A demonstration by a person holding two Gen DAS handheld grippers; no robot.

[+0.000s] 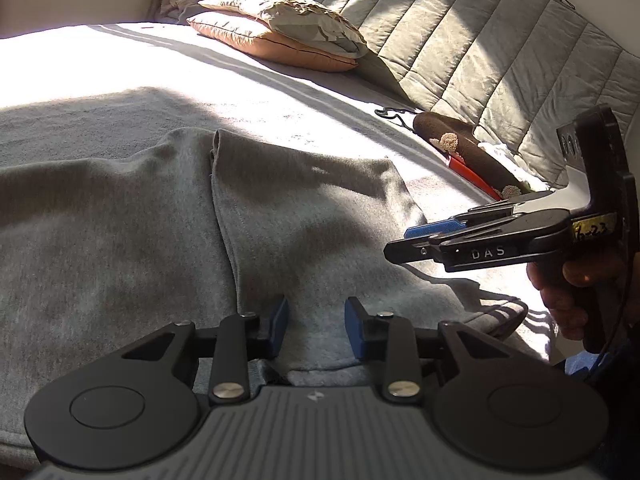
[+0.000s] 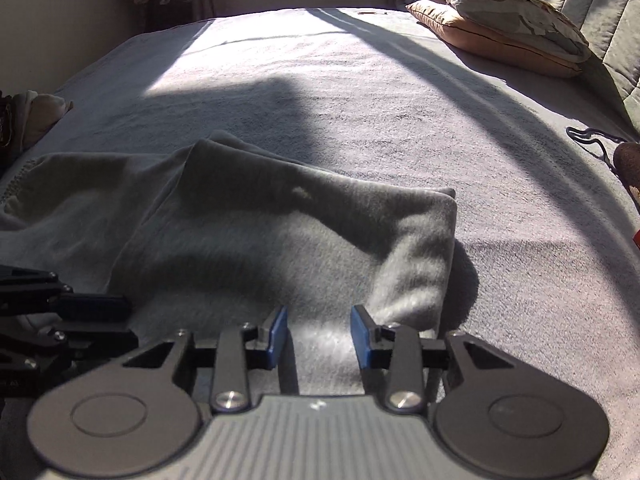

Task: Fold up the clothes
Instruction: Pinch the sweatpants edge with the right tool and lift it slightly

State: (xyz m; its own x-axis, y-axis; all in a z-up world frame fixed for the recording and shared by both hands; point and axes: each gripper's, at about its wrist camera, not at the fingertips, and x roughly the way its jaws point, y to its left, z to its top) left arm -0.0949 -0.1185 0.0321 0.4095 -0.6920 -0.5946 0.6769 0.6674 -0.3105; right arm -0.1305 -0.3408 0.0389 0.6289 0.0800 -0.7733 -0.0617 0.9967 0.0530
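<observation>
A grey sweatshirt-type garment (image 1: 168,240) lies partly folded on the bed, with a folded panel (image 2: 280,232) on top. In the left wrist view, my left gripper (image 1: 317,326) hovers low over the garment's near edge. Its blue pads (image 1: 280,326) stand apart, with cloth lying below the gap and not pinched. My right gripper (image 2: 319,334) is over the near right corner of the folded panel, open, with its blue pads (image 2: 362,338) clear of the cloth. The left view shows it side-on as the right gripper (image 1: 416,242), held by a hand (image 1: 568,292).
The bed's grey blanket (image 2: 400,100) stretches ahead, part sunlit, part shaded. Two stacked pillows (image 1: 280,28) lie by the quilted headboard (image 1: 480,40). A brown item with a red edge (image 1: 464,152) and a black cord (image 1: 394,114) lie at the right.
</observation>
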